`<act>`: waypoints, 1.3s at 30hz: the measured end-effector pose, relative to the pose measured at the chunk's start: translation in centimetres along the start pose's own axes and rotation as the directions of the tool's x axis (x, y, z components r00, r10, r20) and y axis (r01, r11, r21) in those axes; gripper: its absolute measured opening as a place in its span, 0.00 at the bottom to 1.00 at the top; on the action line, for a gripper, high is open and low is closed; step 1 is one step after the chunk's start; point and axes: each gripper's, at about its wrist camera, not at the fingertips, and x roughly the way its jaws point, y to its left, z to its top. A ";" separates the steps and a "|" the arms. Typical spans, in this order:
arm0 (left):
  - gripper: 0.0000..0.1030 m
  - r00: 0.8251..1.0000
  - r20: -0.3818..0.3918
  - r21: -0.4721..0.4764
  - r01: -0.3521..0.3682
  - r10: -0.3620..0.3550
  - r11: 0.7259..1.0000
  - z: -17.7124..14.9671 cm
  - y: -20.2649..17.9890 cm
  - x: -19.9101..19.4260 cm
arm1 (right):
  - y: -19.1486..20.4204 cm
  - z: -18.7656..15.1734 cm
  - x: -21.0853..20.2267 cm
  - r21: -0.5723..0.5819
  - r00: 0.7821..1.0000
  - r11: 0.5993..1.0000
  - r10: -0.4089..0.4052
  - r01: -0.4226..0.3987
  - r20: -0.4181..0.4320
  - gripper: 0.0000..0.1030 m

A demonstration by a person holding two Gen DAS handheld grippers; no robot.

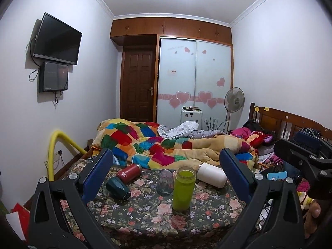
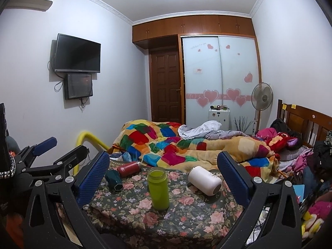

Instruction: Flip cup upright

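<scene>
Both tools spread, holding nothing: left tool (image 1: 164,166), right tool (image 2: 164,164). My target, white cup (image 2: 205,180), lies on its side right of centre on floral bedspread (image 2: 186,217), mouth toward lower right. Looks stiff, smooth, likely slippery and light. I'd grip across mid-body, then tip up. Green bottle (image 2: 158,188) stands close at its left.

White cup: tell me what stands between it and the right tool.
Nothing visible does. The white cup lies on its side on the floral cover, just ahead of the open right tool and nearer its right finger. The green bottle stands upright to the cup's left, off that path.
</scene>
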 end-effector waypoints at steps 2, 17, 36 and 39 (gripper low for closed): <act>1.00 1.000 -0.001 0.001 -0.001 0.001 1.000 -0.1 0.0 0.0 | 0.0 0.0 0.0 0.001 1.000 1.000 0.000 0.000 -0.002 1.00; 1.00 1.000 -0.008 0.008 0.009 -0.009 1.000 -0.3 -0.5 0.4 | -0.2 0.0 0.2 0.006 1.000 1.000 0.004 -0.004 -0.007 1.00; 1.00 1.000 -0.009 0.017 0.027 -0.027 0.999 0.2 -1.1 0.5 | -0.3 0.0 0.2 0.011 1.000 1.000 0.001 -0.001 -0.006 1.00; 1.00 0.999 -0.012 0.019 0.031 -0.030 0.999 0.1 -1.2 0.5 | -0.3 0.0 0.2 0.011 1.000 1.000 0.001 -0.001 -0.006 1.00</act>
